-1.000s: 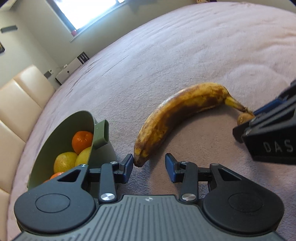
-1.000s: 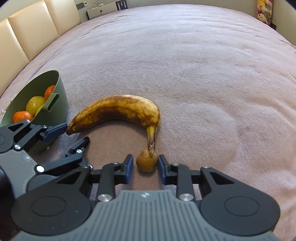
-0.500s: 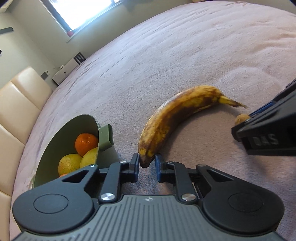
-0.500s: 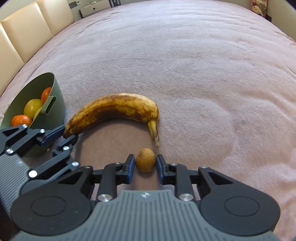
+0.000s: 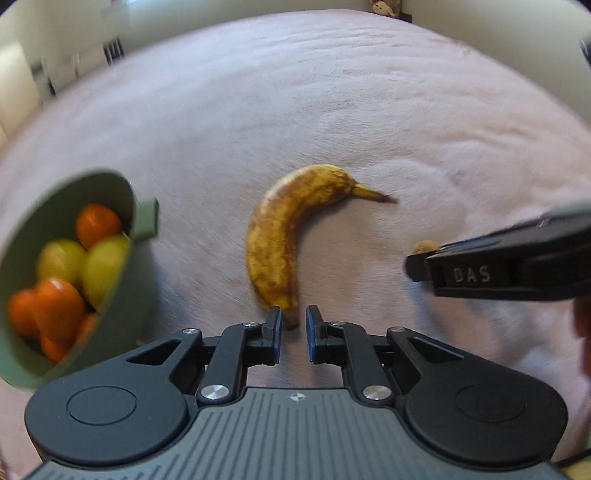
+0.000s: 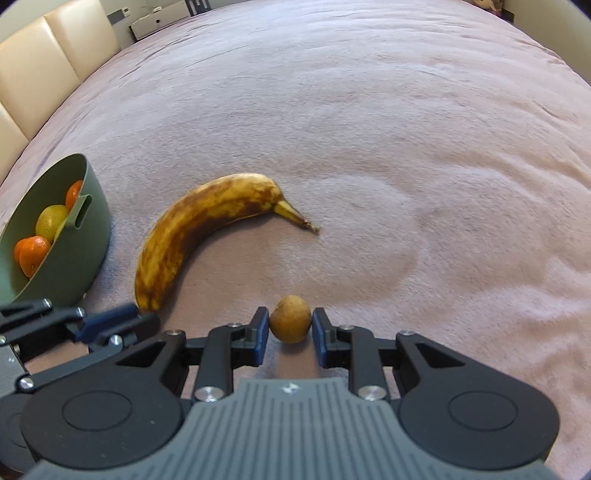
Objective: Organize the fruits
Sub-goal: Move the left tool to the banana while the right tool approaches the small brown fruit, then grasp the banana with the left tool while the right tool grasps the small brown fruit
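A spotted brown-yellow banana (image 5: 284, 236) lies on the pink blanket; it also shows in the right wrist view (image 6: 199, 229). My left gripper (image 5: 293, 326) is shut on the banana's blunt tip. My right gripper (image 6: 290, 325) is shut on a small round brown fruit (image 6: 290, 319), whose edge peeks out in the left wrist view (image 5: 424, 245). The banana's stem (image 6: 297, 218) points away from the small fruit, apart from it. A green bowl (image 5: 125, 302) with oranges and yellow fruit stands at the left; it also shows in the right wrist view (image 6: 77, 254).
The pink blanket (image 6: 406, 129) covers a wide bed surface beyond the fruit. A cream padded headboard (image 6: 44, 62) runs along the far left. A white appliance (image 6: 159, 18) sits by the far wall.
The left gripper closed on the banana's tip and swung it, so the stem left the small fruit. The right gripper closed on the small fruit and drew it back.
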`<state>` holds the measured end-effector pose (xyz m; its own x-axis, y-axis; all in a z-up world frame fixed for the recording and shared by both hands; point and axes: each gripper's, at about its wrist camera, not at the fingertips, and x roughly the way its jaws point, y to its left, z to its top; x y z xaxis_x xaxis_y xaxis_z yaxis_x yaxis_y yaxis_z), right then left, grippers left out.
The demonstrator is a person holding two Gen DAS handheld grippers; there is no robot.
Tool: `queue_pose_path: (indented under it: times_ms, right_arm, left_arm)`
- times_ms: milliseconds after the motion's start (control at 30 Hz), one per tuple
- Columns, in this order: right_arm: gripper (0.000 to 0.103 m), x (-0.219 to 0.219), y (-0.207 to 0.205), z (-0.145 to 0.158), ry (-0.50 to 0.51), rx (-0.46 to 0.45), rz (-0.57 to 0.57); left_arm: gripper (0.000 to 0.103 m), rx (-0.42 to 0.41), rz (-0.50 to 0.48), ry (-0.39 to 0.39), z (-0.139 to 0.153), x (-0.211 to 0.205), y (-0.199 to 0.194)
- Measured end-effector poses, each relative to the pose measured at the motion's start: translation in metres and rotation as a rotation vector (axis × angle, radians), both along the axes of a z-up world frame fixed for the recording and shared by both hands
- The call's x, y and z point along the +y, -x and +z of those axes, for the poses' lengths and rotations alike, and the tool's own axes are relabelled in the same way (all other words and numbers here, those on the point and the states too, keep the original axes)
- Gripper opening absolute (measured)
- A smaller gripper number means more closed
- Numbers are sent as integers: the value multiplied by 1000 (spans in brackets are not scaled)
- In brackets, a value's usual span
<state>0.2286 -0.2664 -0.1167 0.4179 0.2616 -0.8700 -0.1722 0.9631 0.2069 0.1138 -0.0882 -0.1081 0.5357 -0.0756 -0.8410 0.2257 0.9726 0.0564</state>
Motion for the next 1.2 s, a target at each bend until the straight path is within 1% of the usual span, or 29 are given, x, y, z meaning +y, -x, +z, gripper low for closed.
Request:
queue_pose_path:
  times_ms: [67,133,167,233,300,400,533,600,833,867,933,1000,1067,1200]
  right_arm:
    - [22,1,-1,0,0,3,-2]
    - [22,2,0,-1,5,3,2]
    - [22,2,0,-1,9,1,6]
    - [22,2,-1,-2,13,-3,9]
    - [22,1,-1,-2,7,-8,9]
    - [22,-1,-3,-1,11,-24,11]
    - [22,-3,-7,1,9,-50,6]
    - [22,-4,-9,1,10,-54,4]
    - [22,-3,-15,-3,7,-53,3]
    - [22,-3,-16,-3,7,-57,6]
    - [22,-3,-16,-3,9,-62,9]
    - [22,-3,-17,-3,9,-62,8]
    - [22,-3,-17,-4,11,-62,8]
    - [22,-1,-18,-2,19,-64,6]
  left_arm:
    - [16,-13,-15,-4,1,-2,1]
    - [20,-32,-28,7,3,-2,2]
    - [22,-46,-31,22,6,-2,2]
    - [34,-70,-39,37,13,-2,3]
    - [39,-100,-41,21,15,-3,0]
    - [43,-124,-24,-13,14,-2,-7]
    - [51,-128,9,9,6,2,-19]
    - [53,-126,25,2,2,3,-24]
    - [55,-99,58,7,-10,5,-33]
    - [54,-92,67,15,-12,7,-35]
    - [42,-87,86,24,-13,9,-37]
    - [39,-78,92,43,-13,12,-39]
    - [39,-73,102,51,-11,13,-39]
    - [38,-48,108,37,-7,12,-39]
